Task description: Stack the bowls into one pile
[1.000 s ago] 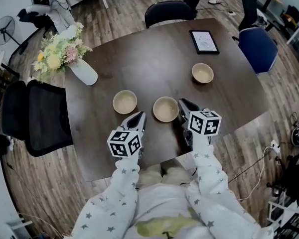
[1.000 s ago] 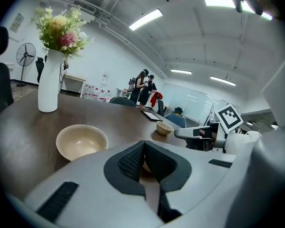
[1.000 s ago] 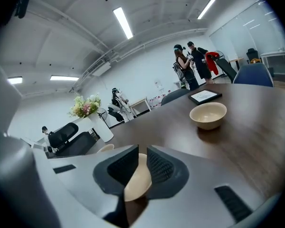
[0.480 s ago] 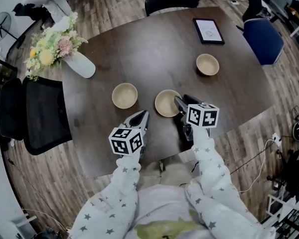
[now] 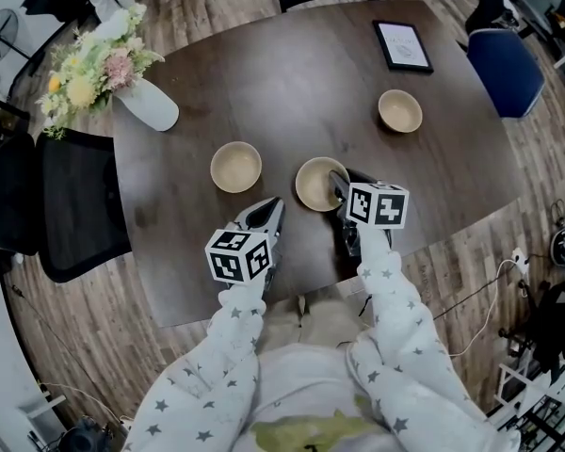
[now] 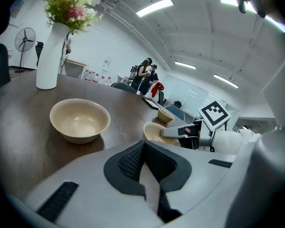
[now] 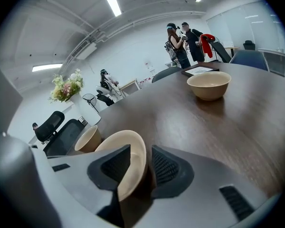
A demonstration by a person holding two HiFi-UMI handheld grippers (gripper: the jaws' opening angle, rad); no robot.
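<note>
Three beige bowls stand apart on the dark table [image 5: 264, 73]: a left bowl [image 5: 235, 166], a middle bowl [image 5: 318, 183] and a far right bowl [image 5: 399, 110]. My right gripper [image 5: 339, 183] straddles the middle bowl's near right rim. In the right gripper view that rim [image 7: 130, 158] stands between the pads of the right gripper [image 7: 141, 167]; its jaws have just been closing, and a dark gap still shows on the outer side. My left gripper [image 5: 269, 209] hovers just short of the left bowl [image 6: 79, 119], shut and empty.
A white vase of flowers [image 5: 146, 111] stands at the table's far left. A tablet [image 5: 403, 45] lies at the far right edge. A black chair [image 5: 66, 205] is at the left, a blue chair [image 5: 504, 69] at the right. People stand far off.
Both grippers have sunk toward the table. The right gripper has gone from beside the middle bowl to astride its rim, its jaws now apart.
</note>
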